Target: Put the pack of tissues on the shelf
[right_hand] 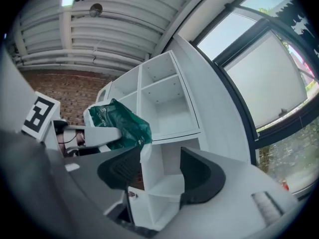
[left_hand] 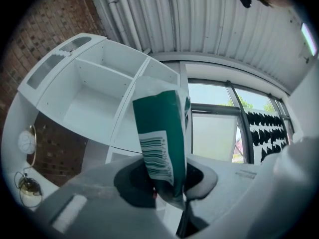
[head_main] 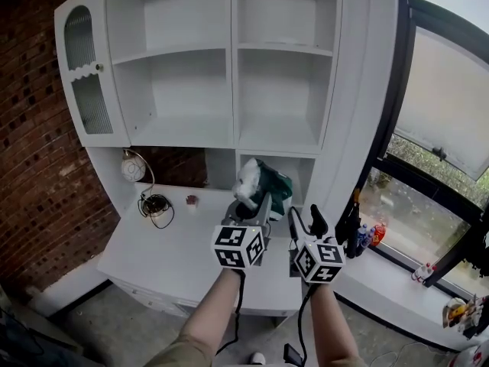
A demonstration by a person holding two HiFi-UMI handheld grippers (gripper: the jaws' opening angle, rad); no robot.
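Observation:
The pack of tissues (head_main: 263, 186) is green and white, held up in front of the white shelf unit (head_main: 229, 67). My left gripper (head_main: 248, 212) is shut on it; in the left gripper view the pack (left_hand: 164, 138) stands upright between the jaws, barcode facing the camera. My right gripper (head_main: 304, 222) is just to the right of the left one, open and holding nothing. In the right gripper view the pack (right_hand: 122, 123) shows at left, clamped by the left gripper's finger (right_hand: 97, 133), with the shelf compartments (right_hand: 164, 106) behind.
A white desk surface (head_main: 176, 243) lies below the shelves, carrying a round lamp (head_main: 133, 168), a coil of cable (head_main: 156, 205) and a small red thing (head_main: 191, 199). A brick wall (head_main: 30, 159) is on the left, a window (head_main: 443, 128) on the right, with bottles (head_main: 367, 237) on its sill.

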